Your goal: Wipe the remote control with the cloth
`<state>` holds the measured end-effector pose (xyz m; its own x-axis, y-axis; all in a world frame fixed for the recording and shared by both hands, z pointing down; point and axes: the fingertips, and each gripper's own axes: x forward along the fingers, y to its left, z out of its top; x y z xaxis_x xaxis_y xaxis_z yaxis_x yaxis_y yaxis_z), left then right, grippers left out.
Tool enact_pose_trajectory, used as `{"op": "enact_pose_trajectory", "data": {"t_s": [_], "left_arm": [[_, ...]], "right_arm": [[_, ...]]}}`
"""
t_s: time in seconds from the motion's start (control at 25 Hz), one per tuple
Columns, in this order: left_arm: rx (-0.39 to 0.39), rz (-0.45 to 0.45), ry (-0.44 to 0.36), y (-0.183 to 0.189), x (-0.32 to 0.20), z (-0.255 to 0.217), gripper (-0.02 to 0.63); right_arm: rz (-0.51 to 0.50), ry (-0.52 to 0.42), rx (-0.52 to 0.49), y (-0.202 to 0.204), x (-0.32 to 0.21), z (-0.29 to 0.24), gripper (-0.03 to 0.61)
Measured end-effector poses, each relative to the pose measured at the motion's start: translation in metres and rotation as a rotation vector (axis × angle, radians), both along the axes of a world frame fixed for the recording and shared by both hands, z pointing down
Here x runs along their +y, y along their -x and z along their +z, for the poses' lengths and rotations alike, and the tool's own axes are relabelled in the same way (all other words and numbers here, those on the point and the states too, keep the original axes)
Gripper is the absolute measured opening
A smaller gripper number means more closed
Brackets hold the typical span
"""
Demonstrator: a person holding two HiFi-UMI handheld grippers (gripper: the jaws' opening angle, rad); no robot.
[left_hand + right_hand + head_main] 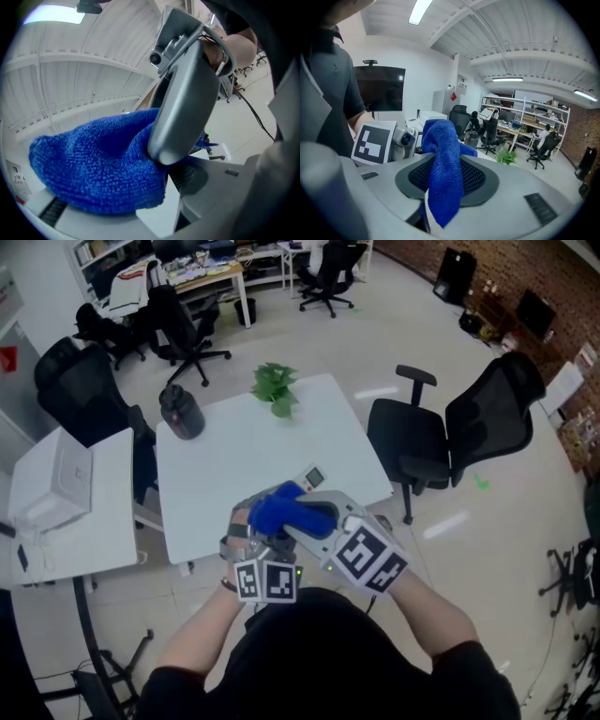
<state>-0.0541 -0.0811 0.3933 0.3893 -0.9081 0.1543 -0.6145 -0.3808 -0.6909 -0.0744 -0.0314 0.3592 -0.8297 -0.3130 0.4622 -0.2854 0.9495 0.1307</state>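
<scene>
Wiping looks to be in full swing, done in the air in front of the person, above the near edge of the white table [234, 465]. The left gripper [126, 201] stands fairly wide and seems to clamp the remote control [314, 477] across its body. The right gripper [440, 187], set narrower, pinches the blue cloth [279, 510] and presses it onto the remote. Most of the remote is buried under the cloth, so how much has been rubbed cannot be told; the far end looks like the part left to do. That end pokes out past the cloth: white casing, small grey display window. The cloth is thick looped microfibre, bunched into a pad.
</scene>
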Motion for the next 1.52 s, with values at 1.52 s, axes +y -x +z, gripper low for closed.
{"op": "enact_pose_trajectory", "data": {"t_s": [1.52], "left_arm": [[1.894, 0.463, 0.779, 0.018, -0.007, -0.060, 0.204]], "right_arm": [[0.058, 0.216, -0.547, -0.036, -0.029, -0.005, 0.138]]}}
